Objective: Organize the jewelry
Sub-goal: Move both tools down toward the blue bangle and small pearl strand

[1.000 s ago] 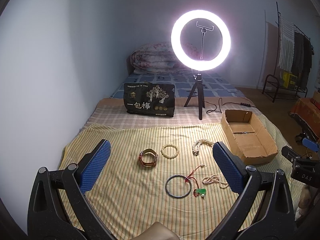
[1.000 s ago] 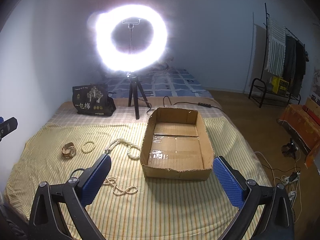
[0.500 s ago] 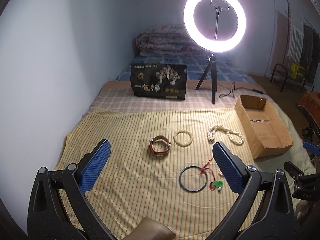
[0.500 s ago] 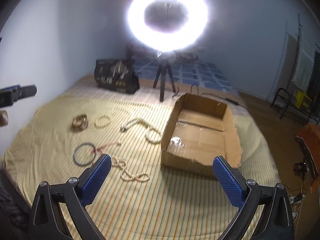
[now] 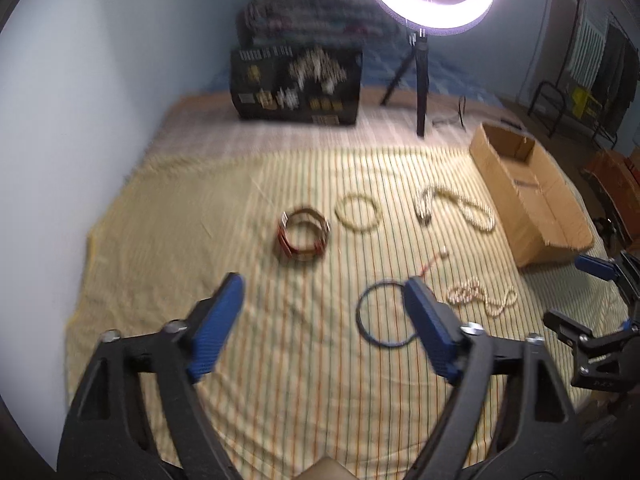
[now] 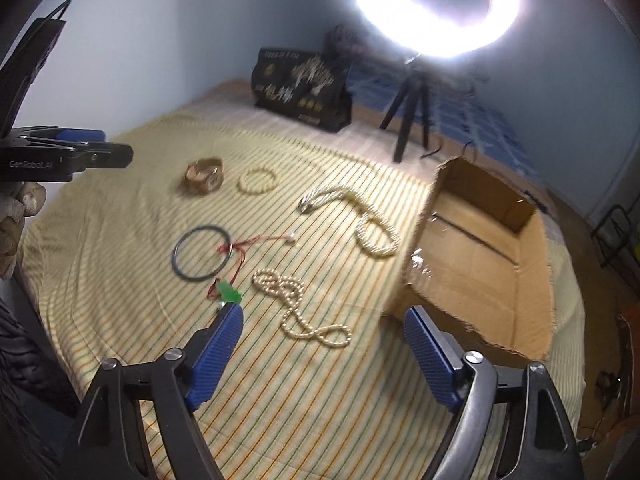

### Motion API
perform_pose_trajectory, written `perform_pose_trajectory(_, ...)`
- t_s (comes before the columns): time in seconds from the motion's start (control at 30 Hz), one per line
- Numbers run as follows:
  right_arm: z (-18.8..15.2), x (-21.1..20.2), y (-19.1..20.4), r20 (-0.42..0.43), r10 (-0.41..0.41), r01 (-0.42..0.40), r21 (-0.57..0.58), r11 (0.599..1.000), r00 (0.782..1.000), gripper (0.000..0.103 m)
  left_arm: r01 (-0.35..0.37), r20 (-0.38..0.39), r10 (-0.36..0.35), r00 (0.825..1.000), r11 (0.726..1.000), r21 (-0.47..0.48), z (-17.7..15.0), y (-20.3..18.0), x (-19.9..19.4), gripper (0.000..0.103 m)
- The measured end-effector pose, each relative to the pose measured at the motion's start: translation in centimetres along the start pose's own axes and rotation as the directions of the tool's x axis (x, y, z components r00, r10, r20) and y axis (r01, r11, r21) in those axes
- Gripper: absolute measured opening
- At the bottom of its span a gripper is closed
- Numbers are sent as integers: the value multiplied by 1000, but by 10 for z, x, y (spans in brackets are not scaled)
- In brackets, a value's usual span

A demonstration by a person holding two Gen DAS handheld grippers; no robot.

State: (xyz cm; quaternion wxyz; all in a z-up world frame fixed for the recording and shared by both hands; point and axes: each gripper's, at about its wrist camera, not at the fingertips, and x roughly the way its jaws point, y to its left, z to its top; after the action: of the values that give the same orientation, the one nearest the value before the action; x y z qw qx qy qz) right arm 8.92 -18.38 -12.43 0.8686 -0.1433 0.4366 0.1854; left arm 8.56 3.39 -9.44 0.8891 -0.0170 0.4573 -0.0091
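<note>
Jewelry lies on a yellow striped cloth [image 5: 240,360]. A brown watch [image 5: 303,234], a beaded bracelet [image 5: 357,213], a thick pearl necklace [image 5: 456,208], a dark bangle [image 5: 382,318] with a red cord and green pendant [image 6: 229,293], and a thin pearl strand [image 6: 304,312] show. An open cardboard box [image 6: 480,256] stands to the right. My left gripper [image 5: 320,304] is open and empty, above the cloth in front of the watch. My right gripper [image 6: 320,326] is open and empty, over the thin pearl strand.
A lit ring light on a tripod [image 5: 420,92] and a black printed bag [image 5: 298,86] stand at the back. A folded quilt [image 5: 312,24] lies behind. A clothes rack [image 5: 600,64] stands far right. The wall [image 5: 100,80] runs along the left.
Both grippers have moved forward and down towards the jewelry. The right gripper has swung left from the box to the thin pearl strand. Both stay open.
</note>
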Motion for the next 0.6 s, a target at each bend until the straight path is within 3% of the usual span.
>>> perform_pose_trajectory(0.07, 2, 10, 3, -36, 36, -37, -9, 999, 999, 76, 34, -59, -35, 998, 999, -22, -2, 2, 13, 61)
perform_pose_trajectory(0.27, 3, 36, 12, -121, 94, -101, -55, 993, 988, 58, 106, -194, -116, 974, 992, -60, -8, -6, 49, 45)
perform_pose_trajectory(0.4, 0, 51, 9, -170, 128, -137, -41, 990, 977, 51, 117, -251, -139, 958, 988, -99, -12, -7, 68, 44)
perform_pose_trajectory(0.47, 2, 58, 8, -186, 139, -149, -40, 988, 973, 48, 113, -262, -139, 955, 987, -110, -11, -6, 75, 39)
perform_pose_trajectory(0.6, 7, 70, 7, -208, 140, -151, -34, 988, 968, 42, 114, -281, -150, 948, 983, -141, -13, -3, 86, 39)
